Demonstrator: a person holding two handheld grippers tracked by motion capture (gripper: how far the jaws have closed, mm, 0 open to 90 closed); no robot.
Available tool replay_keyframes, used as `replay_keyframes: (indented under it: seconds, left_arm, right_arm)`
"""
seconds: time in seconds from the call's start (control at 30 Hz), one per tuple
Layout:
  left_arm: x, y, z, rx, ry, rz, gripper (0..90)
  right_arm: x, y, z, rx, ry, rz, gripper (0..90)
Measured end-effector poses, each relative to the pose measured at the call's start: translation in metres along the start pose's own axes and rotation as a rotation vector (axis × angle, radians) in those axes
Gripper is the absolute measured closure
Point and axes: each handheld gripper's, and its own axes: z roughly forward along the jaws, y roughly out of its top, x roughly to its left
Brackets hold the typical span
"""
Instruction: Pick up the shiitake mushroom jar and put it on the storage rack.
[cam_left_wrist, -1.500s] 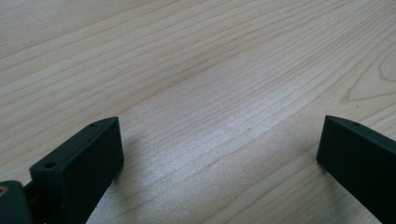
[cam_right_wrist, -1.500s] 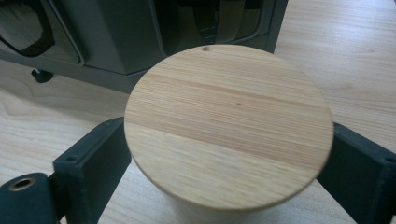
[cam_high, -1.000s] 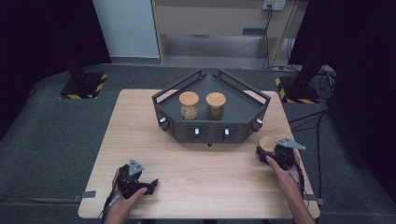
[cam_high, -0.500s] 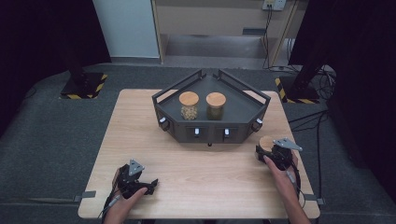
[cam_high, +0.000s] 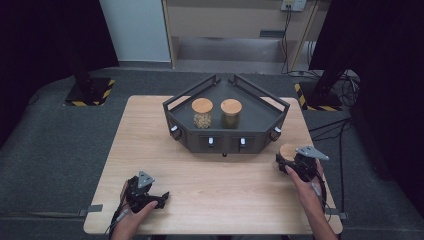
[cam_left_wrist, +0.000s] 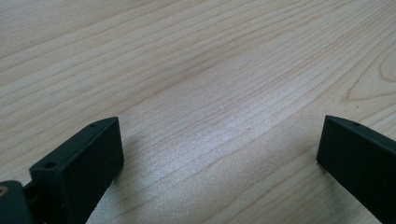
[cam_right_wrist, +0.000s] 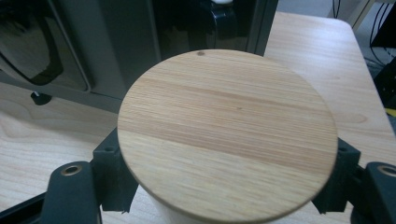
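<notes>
From the high view, the right tool (cam_high: 289, 161) is sitting at the right edge of the tabletop (cam_high: 225, 190), clamping a wooden-lidded jar (cam_high: 287, 151) that is standing upright just in front of the dark angular rack's (cam_high: 272, 107) right corner. Two more lidded jars (cam_high: 202, 112) are standing side by side inside the rack, which lies up and to the left of the held jar. The left tool (cam_high: 159, 199) is resting near the tabletop's front left, well apart from everything, so the right hand is clearly the nearer one.

In the left gripper view, the left tool's jaws are standing wide apart over bare wood, holding nothing.

In the right gripper view, the jaws are pressing on the jar's body from both sides just under the round lid (cam_right_wrist: 227, 126), with the rack's front wall (cam_right_wrist: 116, 51) rising directly behind it.
</notes>
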Motion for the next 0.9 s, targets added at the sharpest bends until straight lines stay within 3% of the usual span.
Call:
replay_keyframes:
  seconds: [0.27, 0.9]
  left_arm:
    - [0.000, 0.000, 0.000, 0.001, -0.002, 0.001, 0.0]
    - [0.001, 0.000, 0.000, 0.001, -0.002, 0.002, 0.0]
  right_arm:
    - [0.004, 0.009, -0.014, 0.006, 0.008, -0.047, 25.4]
    - [0.002, 0.021, -0.038, 0.033, 0.007, -0.078, 25.4]
